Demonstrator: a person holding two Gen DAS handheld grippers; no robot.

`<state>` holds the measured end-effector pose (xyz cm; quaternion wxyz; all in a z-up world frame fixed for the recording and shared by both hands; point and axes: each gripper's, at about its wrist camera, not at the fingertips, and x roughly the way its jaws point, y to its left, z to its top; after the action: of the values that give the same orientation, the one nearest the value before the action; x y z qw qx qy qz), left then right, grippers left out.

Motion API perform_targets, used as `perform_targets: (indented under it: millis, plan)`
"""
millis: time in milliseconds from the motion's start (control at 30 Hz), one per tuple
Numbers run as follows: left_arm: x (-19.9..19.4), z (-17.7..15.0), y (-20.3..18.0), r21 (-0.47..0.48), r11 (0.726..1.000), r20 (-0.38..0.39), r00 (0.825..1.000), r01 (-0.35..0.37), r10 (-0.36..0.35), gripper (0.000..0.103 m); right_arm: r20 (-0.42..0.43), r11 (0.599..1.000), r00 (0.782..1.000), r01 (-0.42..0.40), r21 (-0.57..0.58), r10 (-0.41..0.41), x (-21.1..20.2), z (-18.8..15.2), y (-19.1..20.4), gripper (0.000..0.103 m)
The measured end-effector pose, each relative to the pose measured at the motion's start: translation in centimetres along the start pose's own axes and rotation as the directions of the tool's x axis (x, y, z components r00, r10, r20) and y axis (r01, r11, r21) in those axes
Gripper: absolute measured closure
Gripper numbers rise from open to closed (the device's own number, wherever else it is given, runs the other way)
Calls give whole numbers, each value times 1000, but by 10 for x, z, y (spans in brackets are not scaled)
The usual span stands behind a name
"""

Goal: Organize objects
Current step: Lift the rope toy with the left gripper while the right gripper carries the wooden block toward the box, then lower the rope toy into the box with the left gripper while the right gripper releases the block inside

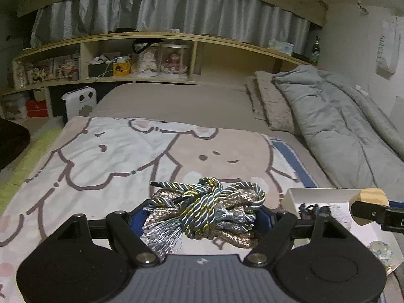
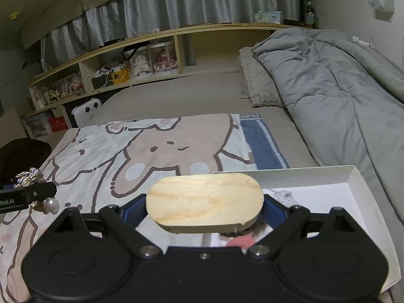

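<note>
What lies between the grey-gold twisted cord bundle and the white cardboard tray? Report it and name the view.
Only a bare strip of cartoon bear blanket lies between the grey-gold cord bundle and the white cardboard tray, in the left wrist view.

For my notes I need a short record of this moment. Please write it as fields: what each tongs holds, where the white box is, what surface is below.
left tongs: shut on the bundle of cords, grey, gold and glittery strands, with tassels
right tongs: shut on the wooden block, oval, pale, held by its two ends
white box: open, on the bed at the right, small items inside
surface: cartoon blanket spread on the bed
grey duvet: rolled along the right side
</note>
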<state>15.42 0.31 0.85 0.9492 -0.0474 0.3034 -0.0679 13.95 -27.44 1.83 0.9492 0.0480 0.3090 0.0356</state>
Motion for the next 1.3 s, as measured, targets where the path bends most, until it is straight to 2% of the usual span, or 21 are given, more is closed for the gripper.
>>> perform_targets:
  millis: [333, 600, 800, 1033, 1167, 1300]
  plan:
    - [13, -7, -42, 38, 995, -12, 996, 90, -90, 22, 23, 996, 997, 74, 57, -75, -6, 7, -55, 9]
    - [29, -13, -101, 60, 976, -54, 977, 208, -205, 22, 3, 983, 990, 143, 111, -144, 5, 3, -96, 9]
    - [44, -24, -152, 54, 950, -88, 949, 307, -301, 22, -9, 972, 984, 175, 156, -176, 8, 1, -123, 9]
    - [62, -39, -200, 43, 920, -157, 912, 389, -378, 22, -14, 954, 979, 200, 225, -202, 8, -1, -158, 9]
    - [77, -48, -222, 0, 904, -227, 881, 427, -416, 22, -20, 938, 974, 224, 265, -226, 8, -3, -179, 9]
    - [94, -61, -238, -37, 902, -306, 855, 429, -419, 22, -49, 939, 971, 238, 248, -233, 14, -6, -190, 9]
